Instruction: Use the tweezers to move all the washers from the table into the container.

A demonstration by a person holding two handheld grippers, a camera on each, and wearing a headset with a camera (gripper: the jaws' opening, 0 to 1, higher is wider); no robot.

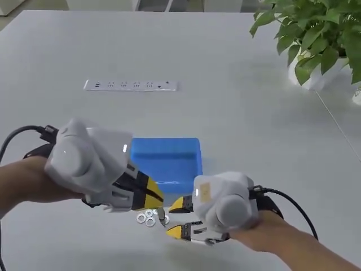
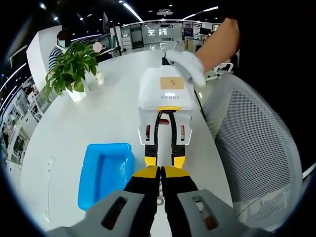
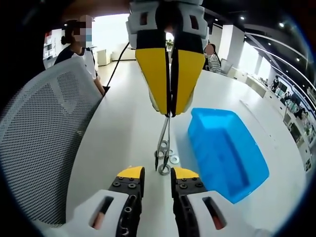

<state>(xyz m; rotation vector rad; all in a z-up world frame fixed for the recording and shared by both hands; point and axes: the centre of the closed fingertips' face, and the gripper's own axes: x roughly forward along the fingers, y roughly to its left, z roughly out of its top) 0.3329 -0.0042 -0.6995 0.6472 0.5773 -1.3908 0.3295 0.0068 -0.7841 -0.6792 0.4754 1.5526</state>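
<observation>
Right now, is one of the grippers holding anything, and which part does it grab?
The left gripper holds the tweezers, jaws shut on their top end, tips down among the washers. The right gripper holds nothing.

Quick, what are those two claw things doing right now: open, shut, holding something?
Left gripper: jaws shut on the tweezers, whose tips are at the washers.
Right gripper: jaws open, holding nothing.

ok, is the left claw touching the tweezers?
Touching. The right gripper view shows the left claw coming in from the top, its yellow jaws shut on the upper end of the tweezers. The tips point down at the washers.
</observation>
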